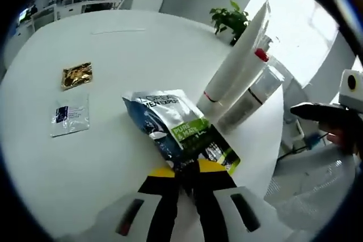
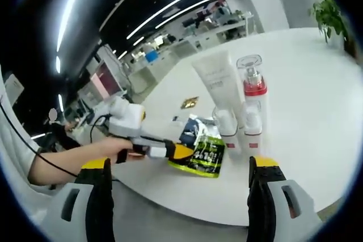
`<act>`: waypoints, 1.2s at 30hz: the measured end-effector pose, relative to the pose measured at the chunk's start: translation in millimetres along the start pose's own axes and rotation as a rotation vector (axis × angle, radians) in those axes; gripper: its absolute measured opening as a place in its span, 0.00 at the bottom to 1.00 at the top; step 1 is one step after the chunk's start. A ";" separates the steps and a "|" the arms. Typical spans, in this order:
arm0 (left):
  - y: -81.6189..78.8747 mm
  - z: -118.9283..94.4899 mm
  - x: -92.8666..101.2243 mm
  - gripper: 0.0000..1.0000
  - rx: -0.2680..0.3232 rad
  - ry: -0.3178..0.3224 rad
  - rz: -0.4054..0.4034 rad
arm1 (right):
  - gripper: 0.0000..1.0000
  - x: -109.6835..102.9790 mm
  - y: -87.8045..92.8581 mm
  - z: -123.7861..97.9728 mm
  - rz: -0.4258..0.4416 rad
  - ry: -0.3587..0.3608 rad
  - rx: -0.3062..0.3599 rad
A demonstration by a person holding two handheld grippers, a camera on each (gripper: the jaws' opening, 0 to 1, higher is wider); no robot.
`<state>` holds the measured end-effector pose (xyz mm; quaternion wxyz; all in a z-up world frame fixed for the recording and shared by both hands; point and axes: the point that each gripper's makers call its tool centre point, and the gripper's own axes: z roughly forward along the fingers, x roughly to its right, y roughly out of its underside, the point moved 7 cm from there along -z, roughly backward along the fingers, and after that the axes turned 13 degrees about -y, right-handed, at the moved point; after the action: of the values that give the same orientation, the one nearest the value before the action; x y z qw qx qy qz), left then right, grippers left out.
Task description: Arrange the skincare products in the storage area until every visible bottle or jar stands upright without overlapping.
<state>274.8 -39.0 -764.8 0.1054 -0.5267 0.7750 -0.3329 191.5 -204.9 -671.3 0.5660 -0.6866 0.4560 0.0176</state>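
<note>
Round white table (image 1: pixel 113 157). Toward its far edge in the left gripper view lie a small gold foil sachet (image 1: pixel 76 75) and a clear flat sachet with a dark label (image 1: pixel 70 114), apart. Left gripper (image 1: pixel 190 169): yellow-tipped jaws closed on the near end of a glossy blue-and-green pouch (image 1: pixel 176 126) lying flat near the table's front edge. Just beside it stand a white squeeze tube (image 2: pixel 217 92), cap down, and a clear bottle with a red collar (image 2: pixel 253 97), upright, touching. Contents cannot be seen. Right gripper (image 2: pixel 180 169): jaws wide apart, holding nothing.
</note>
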 end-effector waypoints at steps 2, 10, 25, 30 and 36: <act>0.4 0.4 -2.8 0.12 -0.001 -0.017 0.017 | 1.00 -0.1 0.3 0.1 -0.003 0.001 -0.002; 4.6 -2.1 -8.1 0.17 -0.032 -0.078 0.102 | 1.00 -0.5 1.7 1.1 -0.015 0.004 -0.018; 4.7 -11.1 -19.4 0.30 -0.010 -0.130 0.198 | 1.00 0.4 2.9 1.7 -0.041 0.022 -0.042; 2.3 -26.1 -20.8 0.37 0.006 -0.137 0.219 | 0.99 1.0 2.8 1.8 -0.059 0.031 -0.050; 5.6 -41.1 -27.1 0.47 0.026 -0.146 0.219 | 0.99 0.0 3.5 1.3 -0.072 0.030 -0.060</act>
<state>261.0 2.9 -742.3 0.2044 -0.4603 0.8137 -0.2902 189.8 -203.7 -674.4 0.5386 -0.7195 0.4384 0.0006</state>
